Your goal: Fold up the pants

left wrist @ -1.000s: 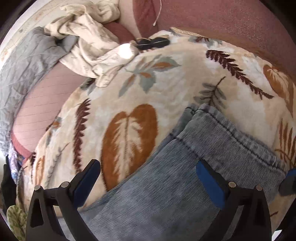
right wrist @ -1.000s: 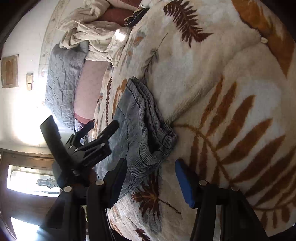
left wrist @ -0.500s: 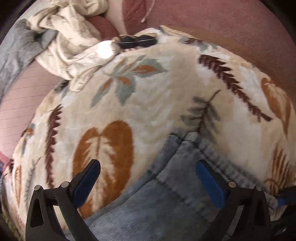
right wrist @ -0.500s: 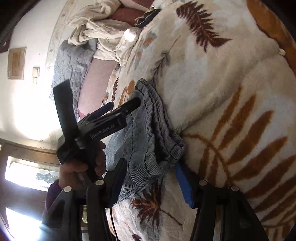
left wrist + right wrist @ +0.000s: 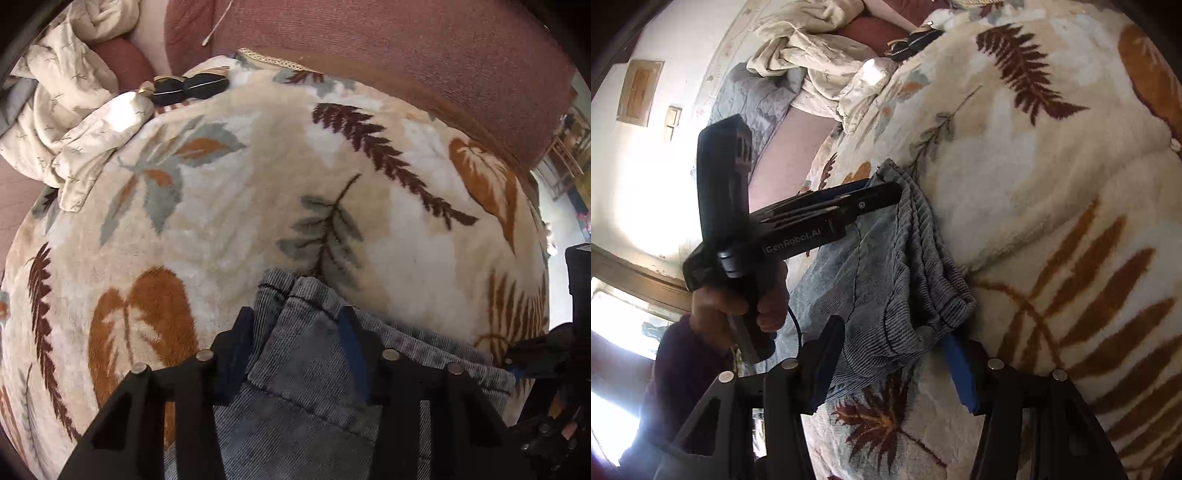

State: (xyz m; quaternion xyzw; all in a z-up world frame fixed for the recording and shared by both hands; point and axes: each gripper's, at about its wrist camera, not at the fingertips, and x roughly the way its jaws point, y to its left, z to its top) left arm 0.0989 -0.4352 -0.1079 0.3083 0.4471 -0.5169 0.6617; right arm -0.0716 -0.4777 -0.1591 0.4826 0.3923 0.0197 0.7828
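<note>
Blue-grey corduroy pants [image 5: 314, 373] lie folded in layers on a leaf-print fleece blanket [image 5: 240, 206]. My left gripper [image 5: 295, 332] is shut on the far hem corner of the pants, its jaws pinching the cloth. In the right wrist view the pants [image 5: 886, 266] show stacked hem edges, and the left gripper [image 5: 882, 194] clamps their top corner. My right gripper [image 5: 894, 350] straddles the near hem corner, its jaws half closed around the cloth, one blue pad [image 5: 956, 369] under the fabric.
A crumpled cream sheet [image 5: 62, 122] and dark sunglasses [image 5: 188, 88] lie at the blanket's far left. A maroon cushion [image 5: 369, 44] backs the blanket. A grey quilt [image 5: 757, 99] and a wall lie to the left in the right wrist view.
My left gripper moved forward to the hem and closed on it. My right gripper narrowed around the near hem corner. The hem edge shifted farther up the blanket.
</note>
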